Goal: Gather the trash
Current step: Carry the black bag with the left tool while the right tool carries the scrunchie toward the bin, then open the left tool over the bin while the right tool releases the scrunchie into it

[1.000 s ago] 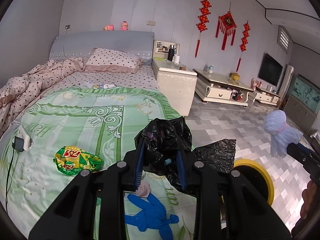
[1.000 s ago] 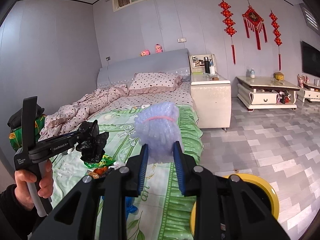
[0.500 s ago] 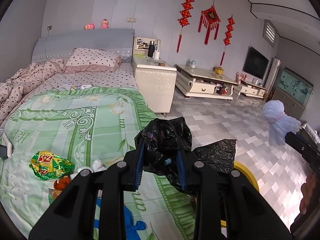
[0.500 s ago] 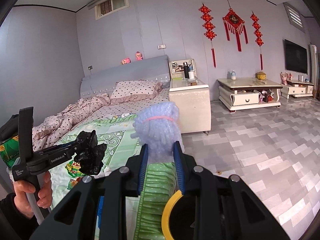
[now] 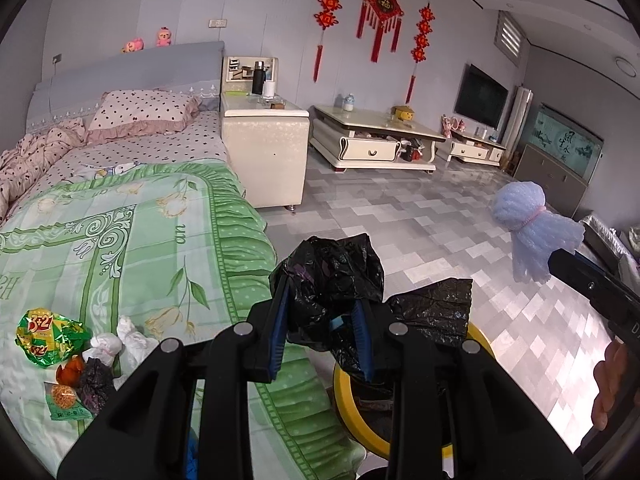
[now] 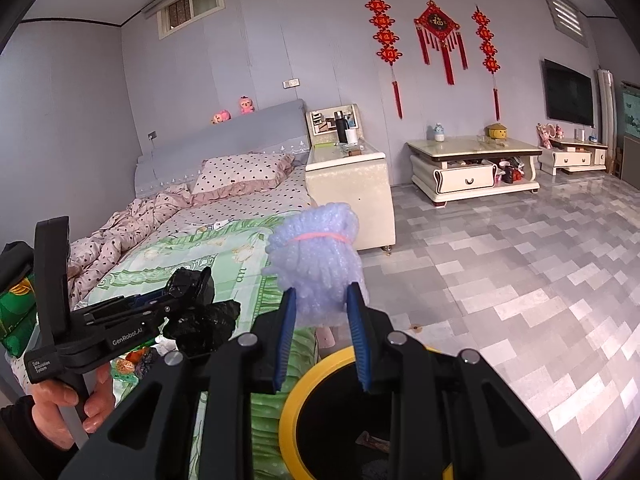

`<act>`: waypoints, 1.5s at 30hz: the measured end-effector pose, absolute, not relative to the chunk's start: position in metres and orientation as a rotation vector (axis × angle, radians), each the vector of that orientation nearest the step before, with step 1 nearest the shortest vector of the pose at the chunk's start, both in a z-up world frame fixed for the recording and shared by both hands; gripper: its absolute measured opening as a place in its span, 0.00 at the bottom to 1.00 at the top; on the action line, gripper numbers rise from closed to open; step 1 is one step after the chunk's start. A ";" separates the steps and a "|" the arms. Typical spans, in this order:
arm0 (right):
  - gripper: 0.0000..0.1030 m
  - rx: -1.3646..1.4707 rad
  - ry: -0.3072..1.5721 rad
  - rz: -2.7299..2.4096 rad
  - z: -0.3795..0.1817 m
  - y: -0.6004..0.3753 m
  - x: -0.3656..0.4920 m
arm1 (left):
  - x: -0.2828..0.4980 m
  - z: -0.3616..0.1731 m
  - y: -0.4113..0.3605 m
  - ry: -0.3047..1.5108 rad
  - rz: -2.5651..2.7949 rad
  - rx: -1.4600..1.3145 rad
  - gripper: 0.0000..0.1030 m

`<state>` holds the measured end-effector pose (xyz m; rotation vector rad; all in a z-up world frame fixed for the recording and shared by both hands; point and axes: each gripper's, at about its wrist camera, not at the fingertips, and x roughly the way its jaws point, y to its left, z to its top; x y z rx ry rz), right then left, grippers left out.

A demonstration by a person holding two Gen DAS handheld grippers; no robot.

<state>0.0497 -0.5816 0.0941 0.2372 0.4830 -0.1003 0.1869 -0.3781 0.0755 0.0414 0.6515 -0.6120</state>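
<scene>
My left gripper (image 5: 322, 312) is shut on a crumpled black plastic bag (image 5: 332, 272), held over the bed's edge next to the yellow-rimmed trash bin (image 5: 352, 412). My right gripper (image 6: 322, 308) is shut on a pale blue foam-net bundle (image 6: 316, 260) tied with a pink band, held above the bin (image 6: 304, 404). The bundle also shows in the left wrist view (image 5: 528, 228), and the left gripper with the bag shows in the right wrist view (image 6: 200, 312). More trash lies on the green bedspread: a green snack wrapper (image 5: 48, 336), white tissues (image 5: 120, 340) and small packets (image 5: 64, 400).
The bed (image 5: 120, 220) fills the left. A cream nightstand (image 5: 264, 148) stands by it. A low TV table (image 5: 376, 140) stands at the far wall. The grey tiled floor (image 5: 440, 232) spreads right of the bin.
Both grippers have swung right, off the bed and toward the bin, each with its load. The bin now sits under the right gripper. The bed's trash has slid left in the left wrist view.
</scene>
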 end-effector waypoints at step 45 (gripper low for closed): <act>0.55 0.400 0.653 -0.234 0.012 -0.647 0.052 | 0.195 -0.032 -0.414 0.822 -0.681 0.040 0.73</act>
